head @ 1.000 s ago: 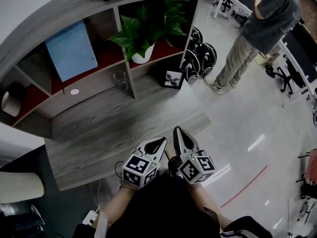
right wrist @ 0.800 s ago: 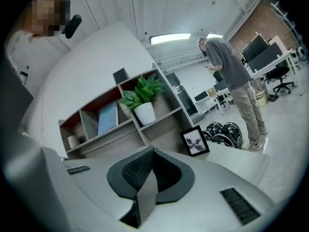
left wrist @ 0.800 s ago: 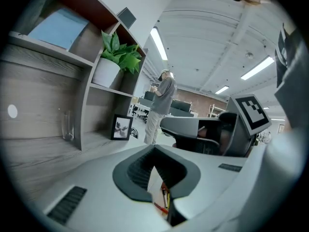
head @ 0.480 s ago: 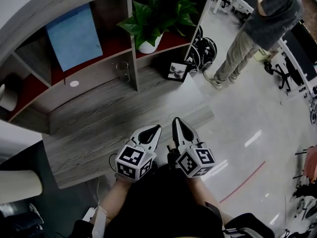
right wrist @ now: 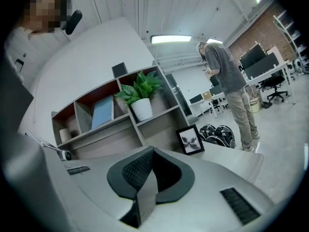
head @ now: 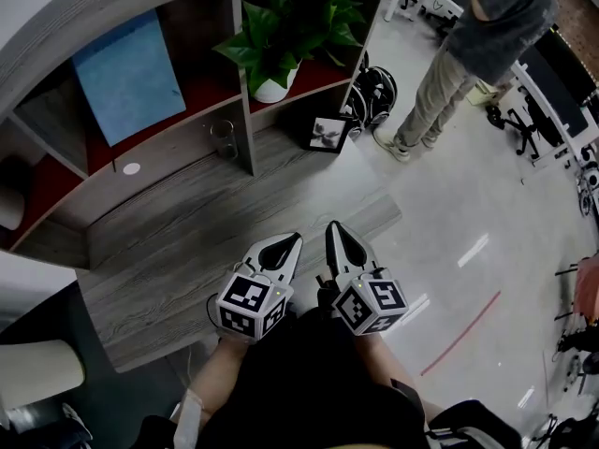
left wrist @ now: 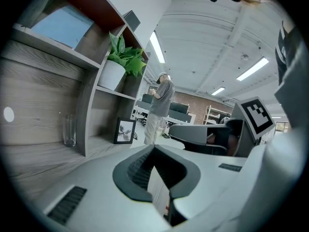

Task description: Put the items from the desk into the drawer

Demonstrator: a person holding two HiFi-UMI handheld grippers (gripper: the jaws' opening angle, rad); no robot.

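A person (head: 468,54) in a grey top and khaki trousers stands on the glossy pale floor (head: 449,213), well apart from the table. Two black bags (head: 374,92) with white trim lie on the floor just beside the shelf unit's end. A black office chair (head: 519,124) stands near the person. A red line (head: 459,335) crosses the floor. Strip lights (left wrist: 157,47) run along the ceiling.

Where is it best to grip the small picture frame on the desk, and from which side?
Probably its top edge, one jaw in front and one behind, coming from the front and above. The picture frame stands nearly upright, thin, its face turned outward.
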